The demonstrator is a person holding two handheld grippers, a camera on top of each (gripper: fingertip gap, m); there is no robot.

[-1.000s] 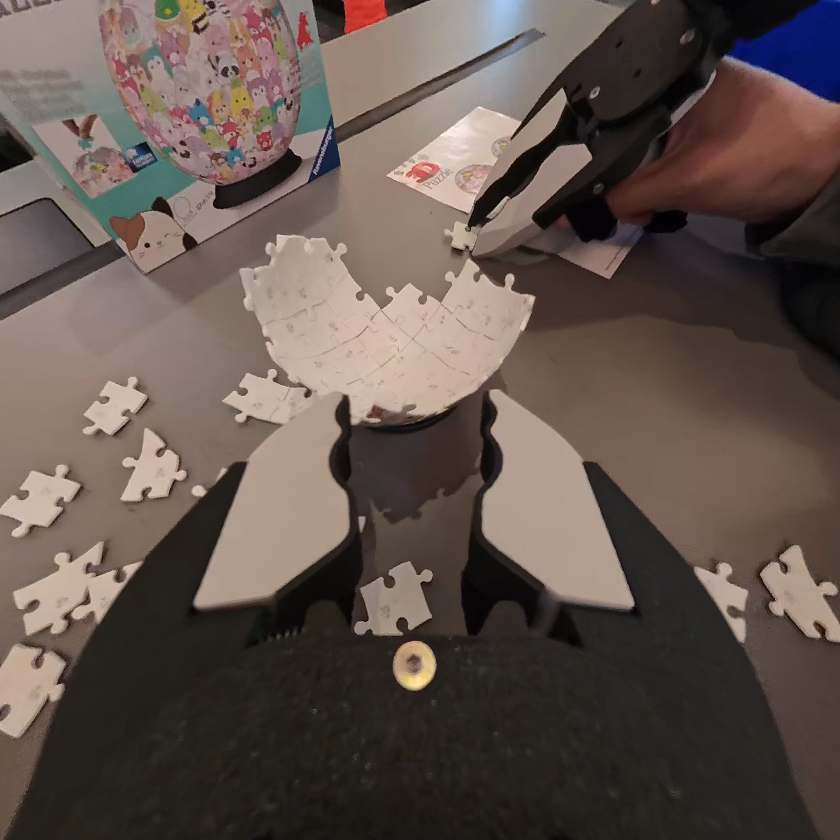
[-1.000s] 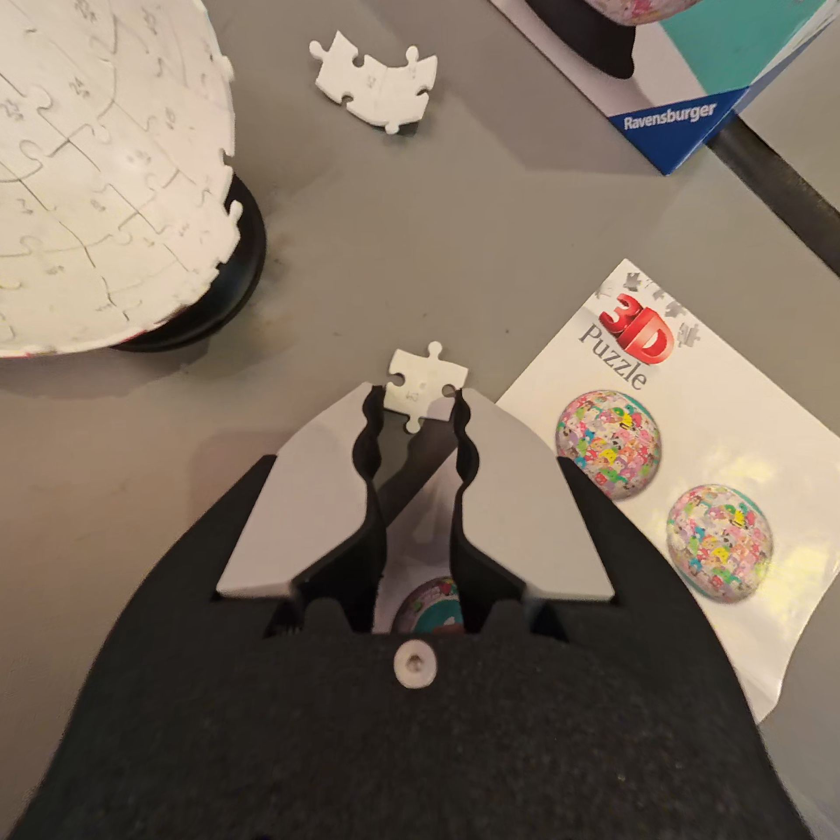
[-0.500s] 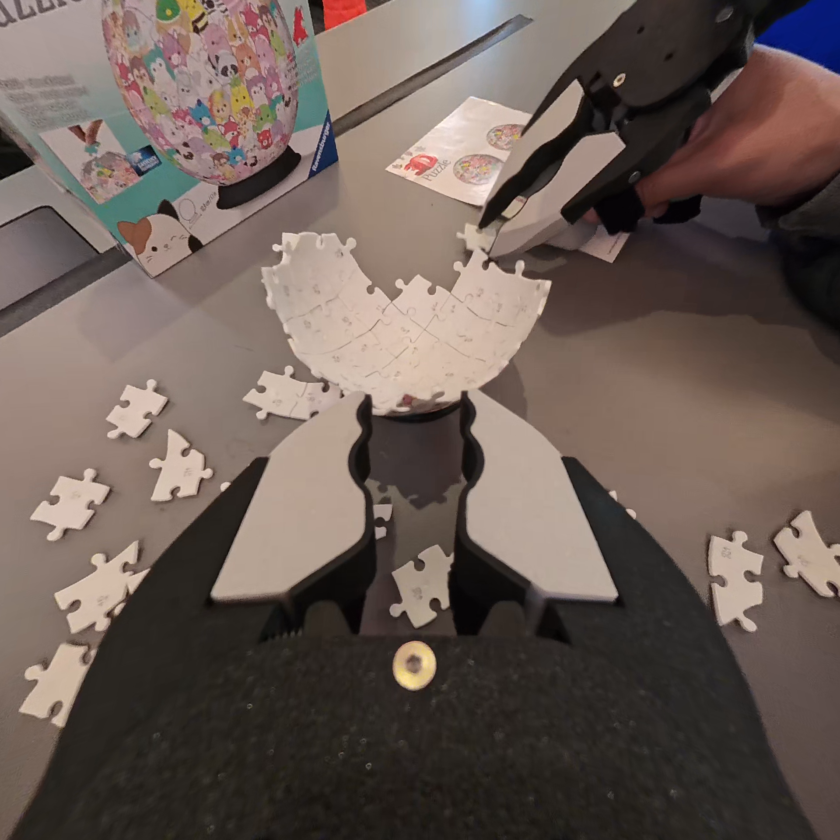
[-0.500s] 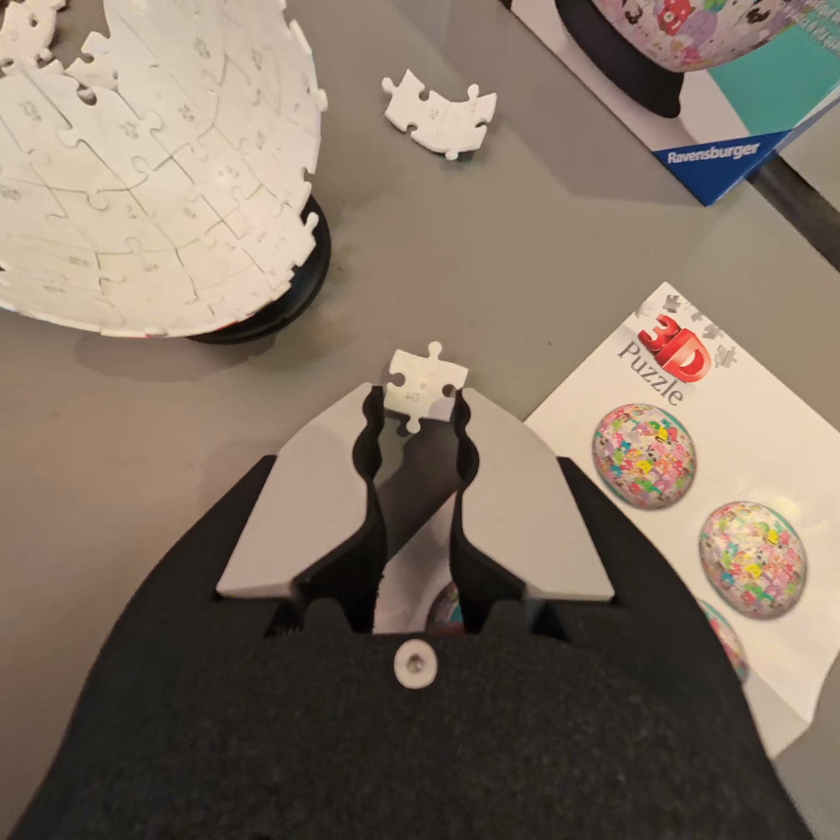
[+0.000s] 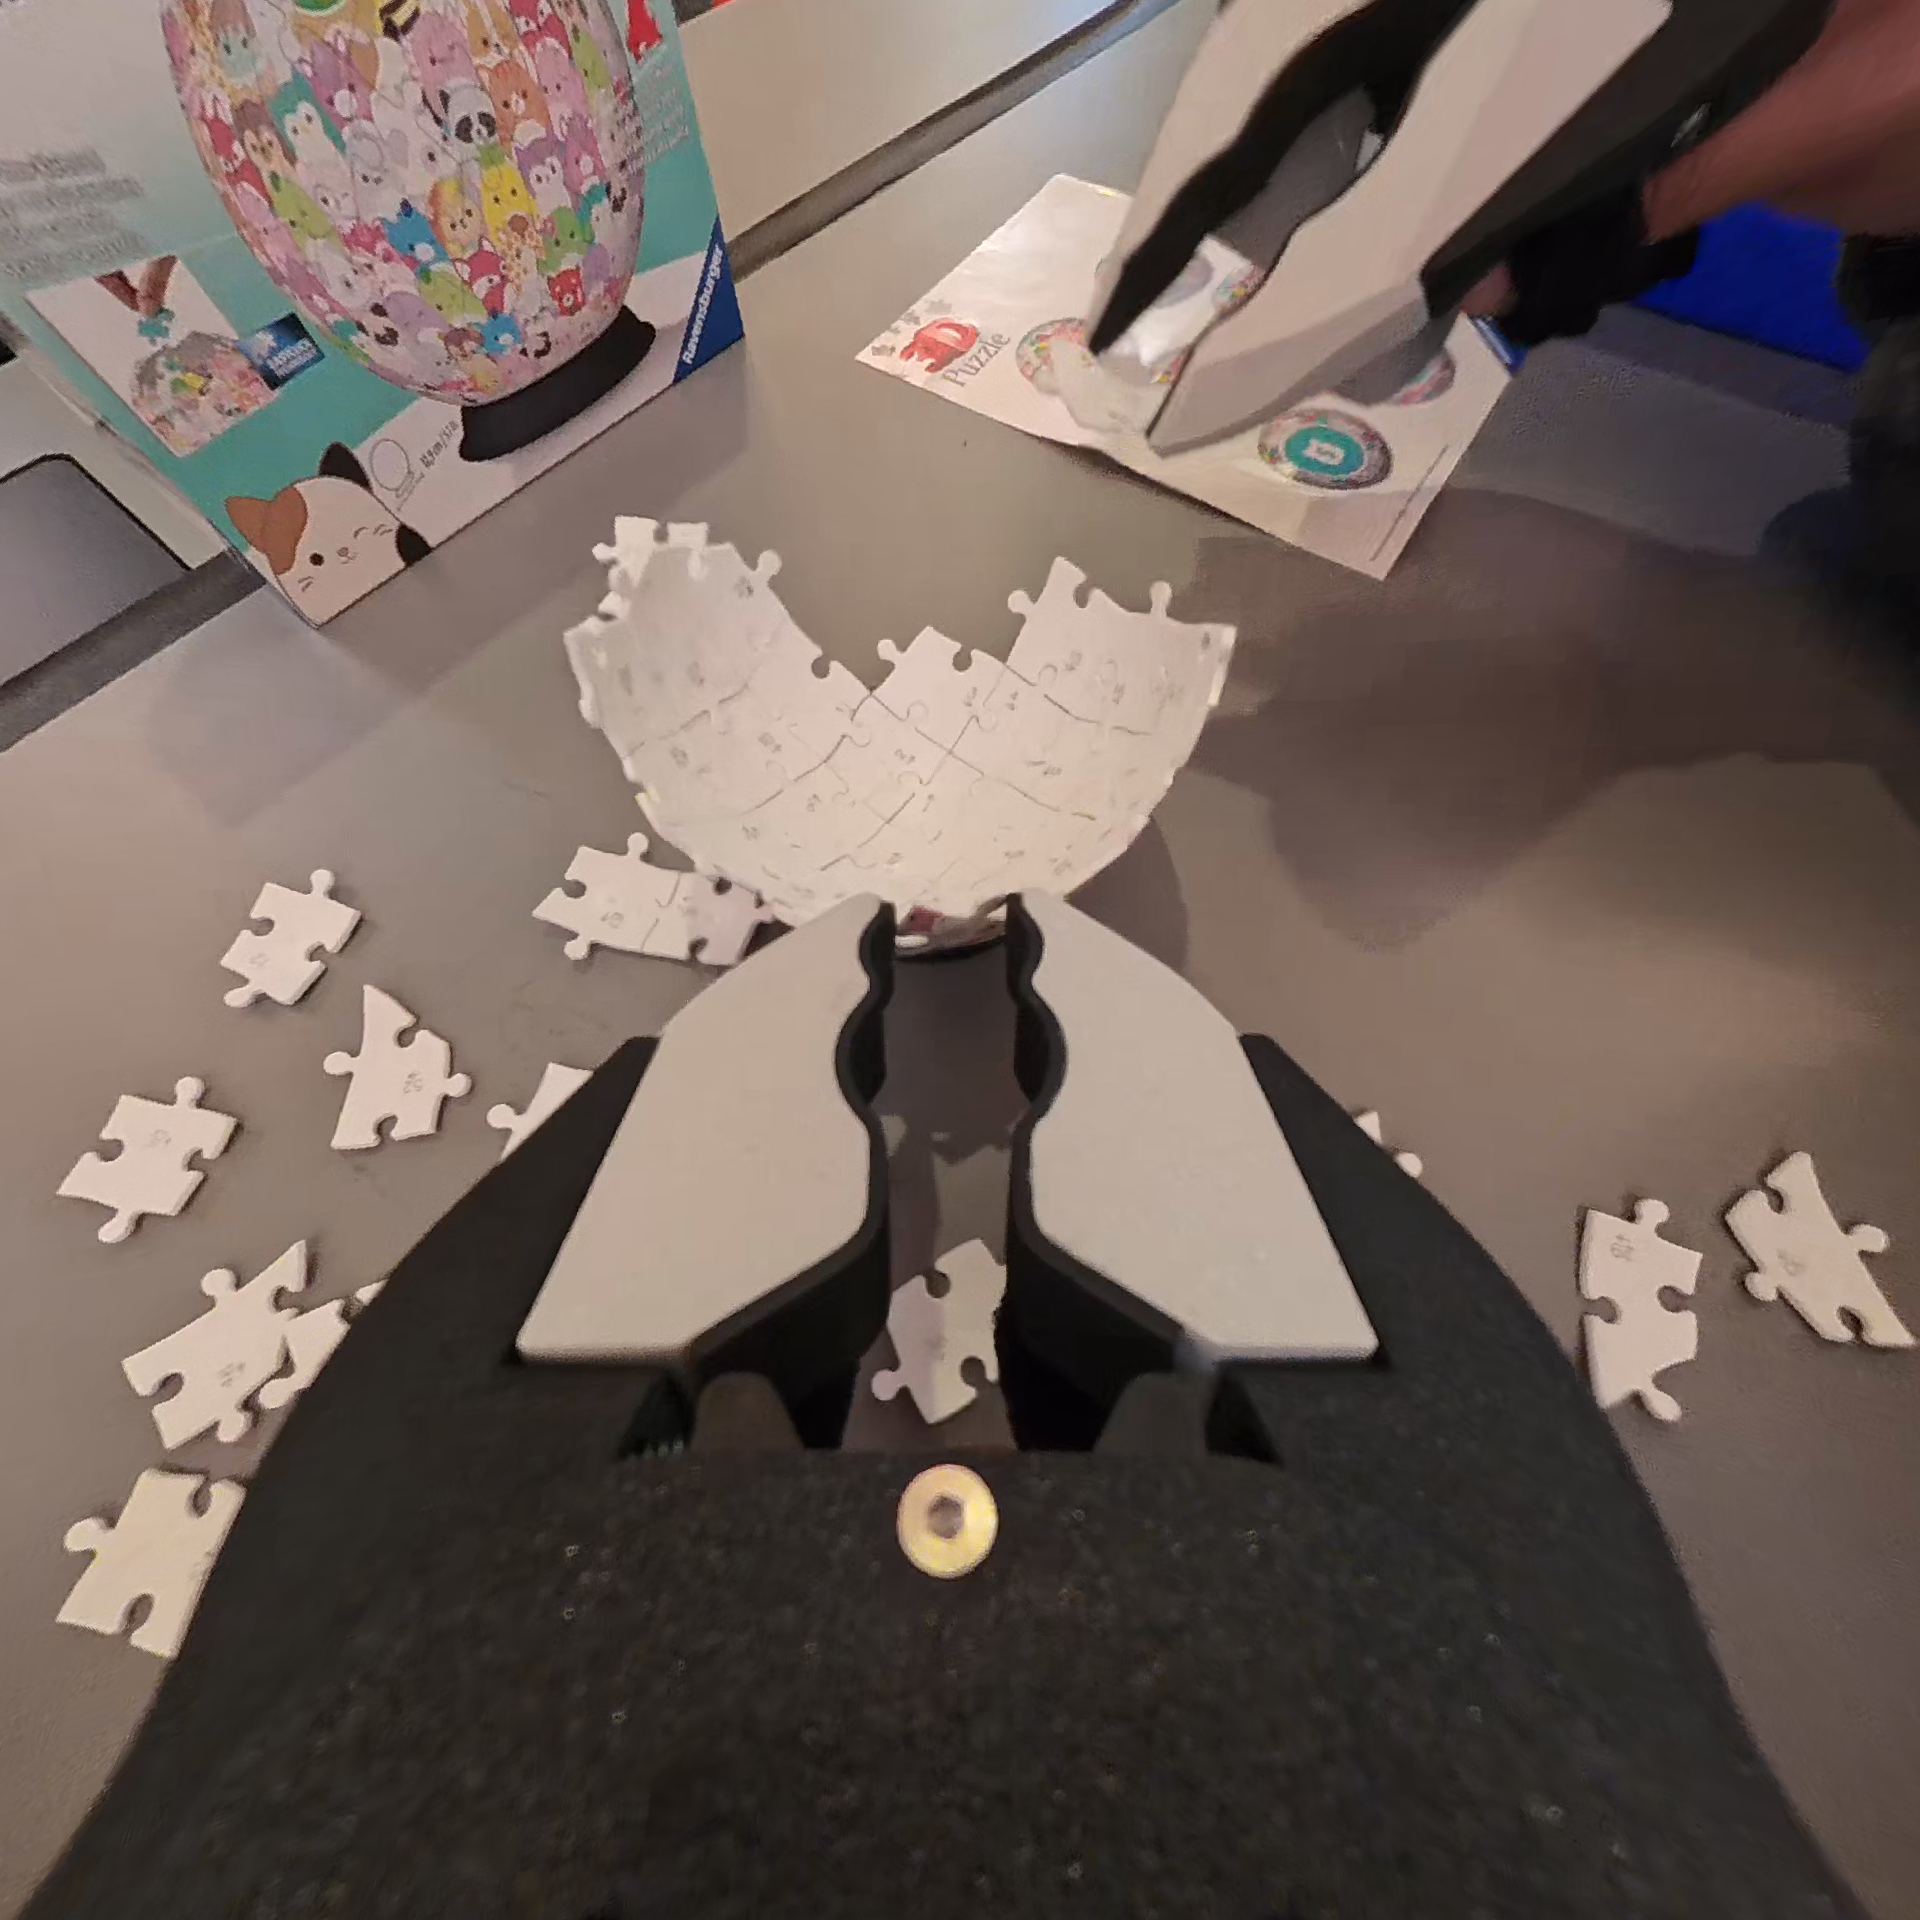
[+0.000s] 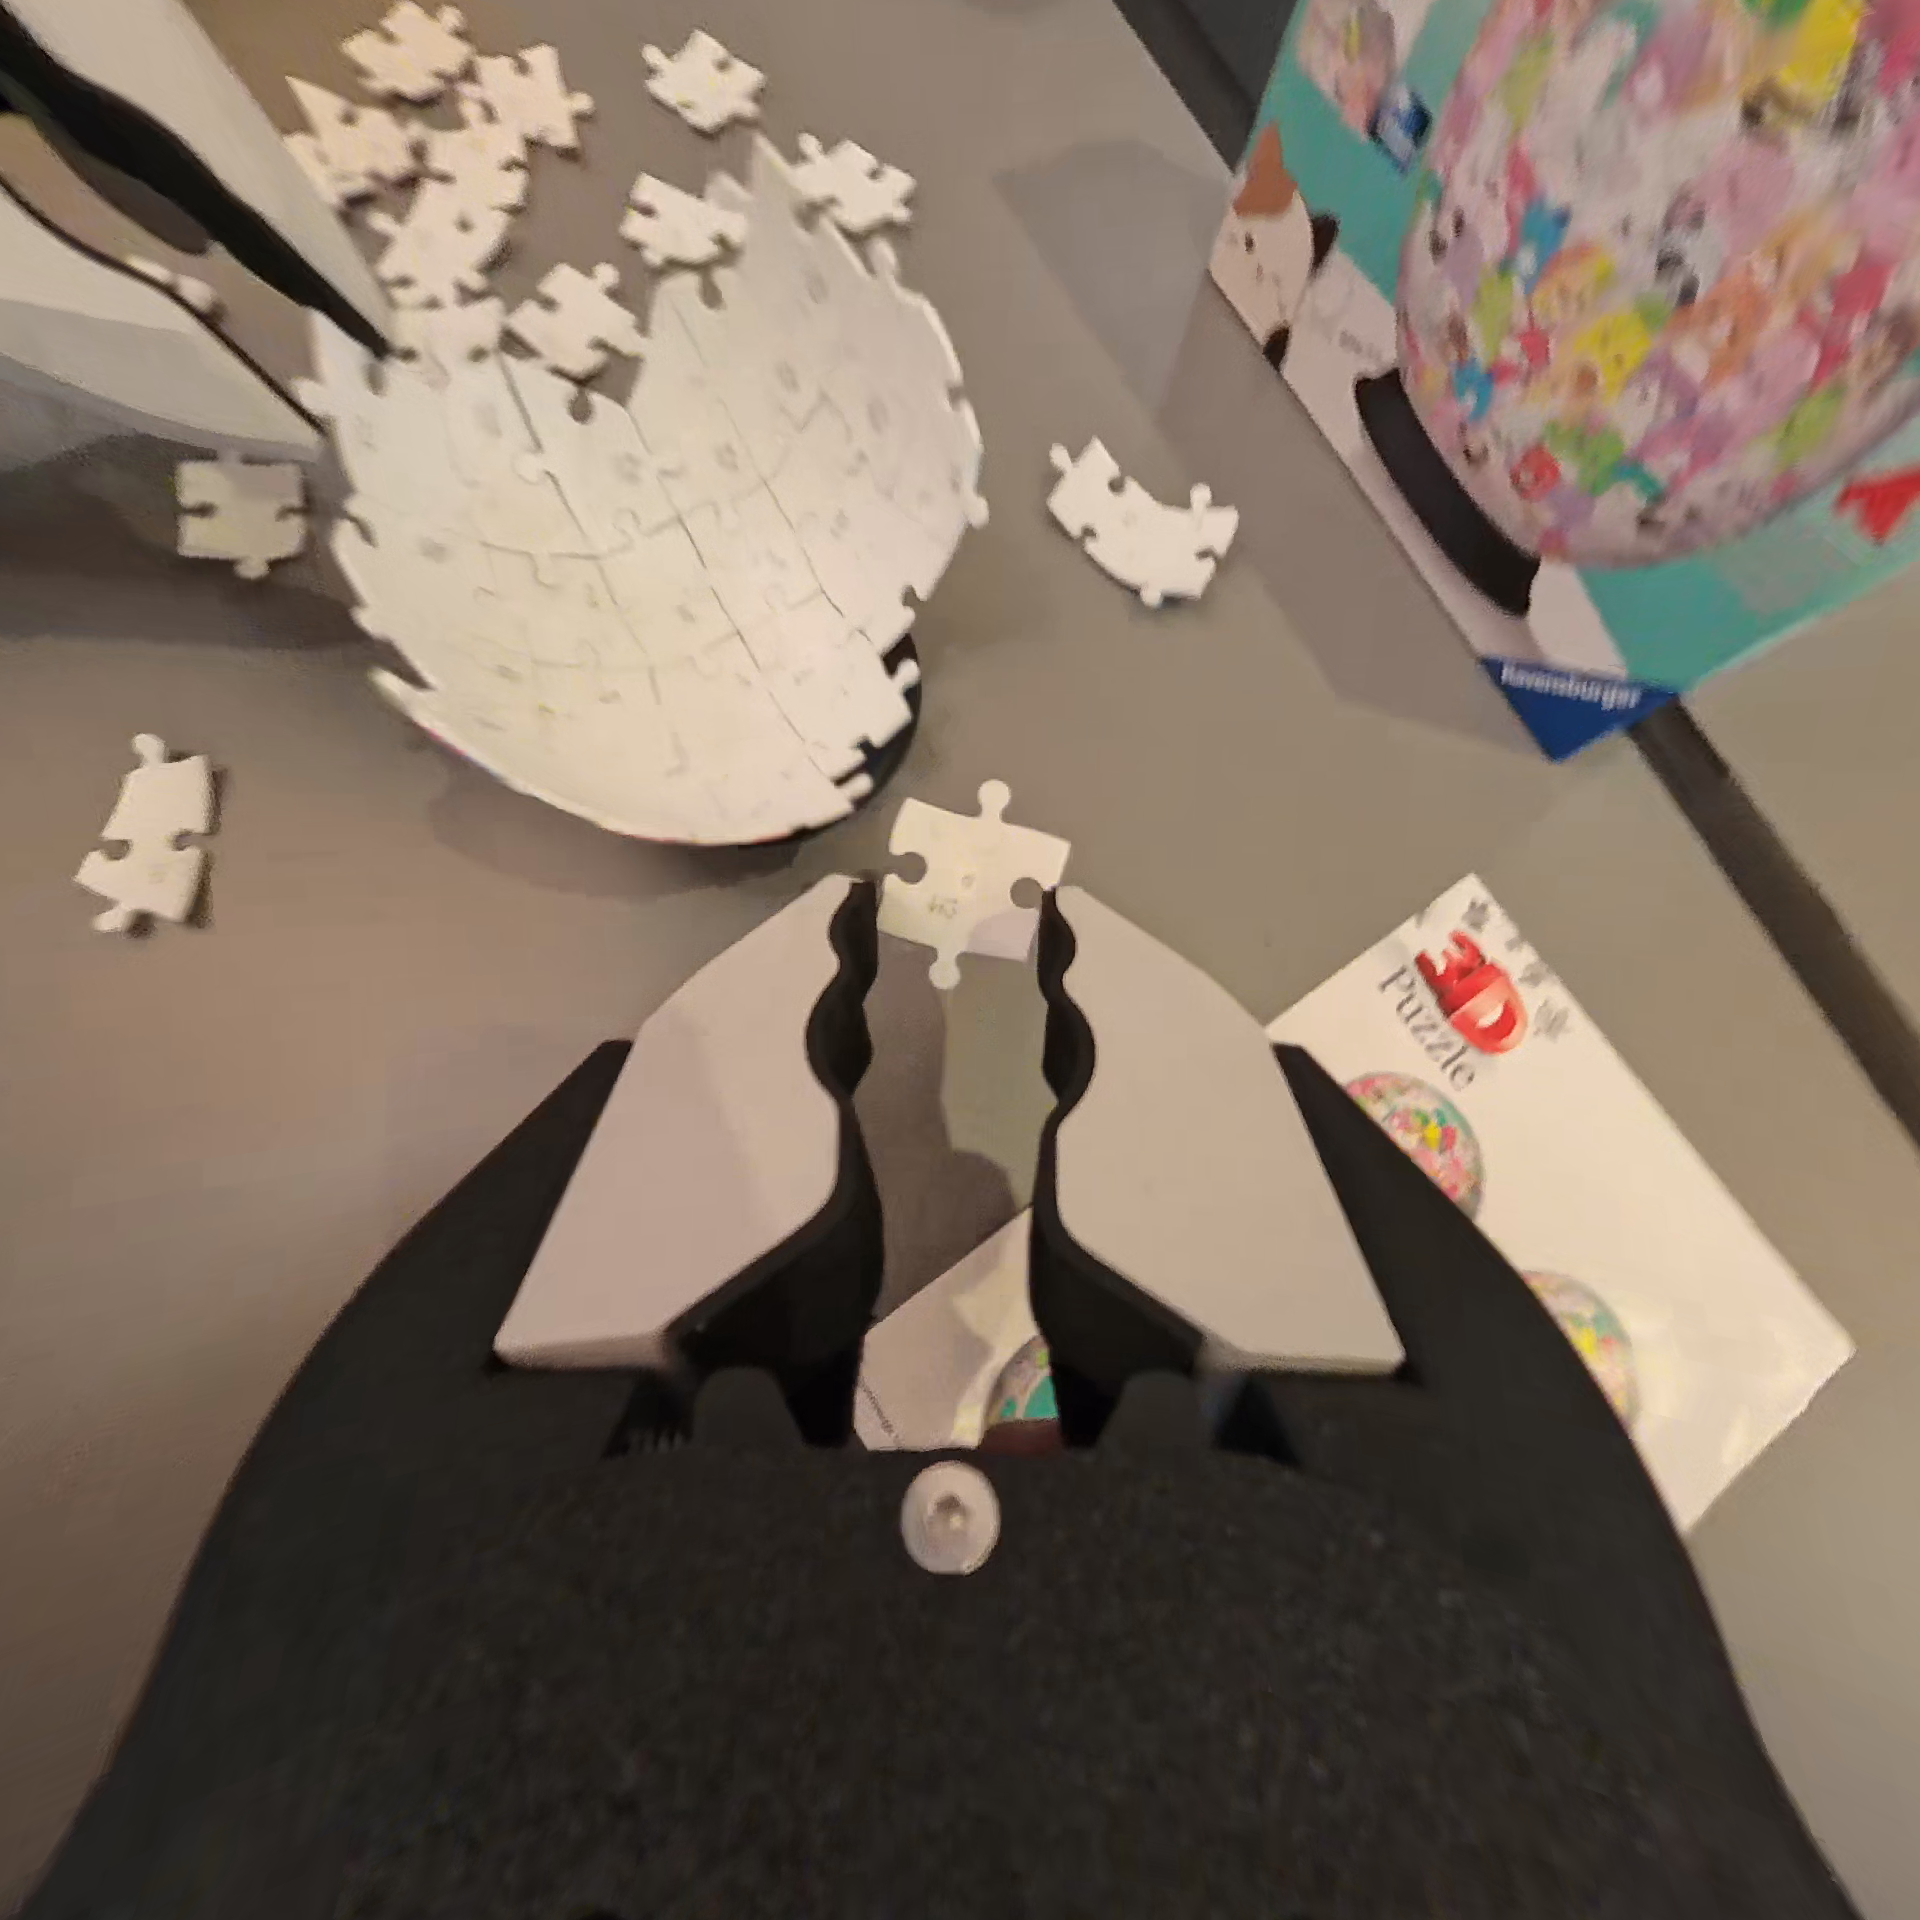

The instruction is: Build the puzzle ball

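The half-built white puzzle bowl (image 5: 894, 758) sits on a black stand (image 6: 906, 691) on the grey table. My left gripper (image 5: 951, 920) is open with narrow jaws and holds nothing. Its tips are at the bowl's near lower edge. It also shows at the top left of the right wrist view (image 6: 156, 260), where one tip is at the bowl's rim. My right gripper (image 6: 954, 899) is shut on a white puzzle piece (image 6: 971, 873) and holds it in the air just right of the bowl (image 6: 665, 582). In the left wrist view the right gripper (image 5: 1132, 384) hangs above the leaflet, blurred.
The puzzle box (image 5: 447, 260) stands behind the bowl. A printed leaflet (image 5: 1299, 499) lies at the back right. Several loose white pieces (image 5: 395, 1081) lie left of my left gripper, two more (image 5: 1642, 1299) to its right and one (image 5: 940, 1330) under it. A joined pair (image 6: 1143, 530) lies beside the bowl. Left tips to right tips: about 15 centimetres.
My right gripper has lifted the piece off the table and risen beside the bowl. My left gripper's jaws have narrowed.
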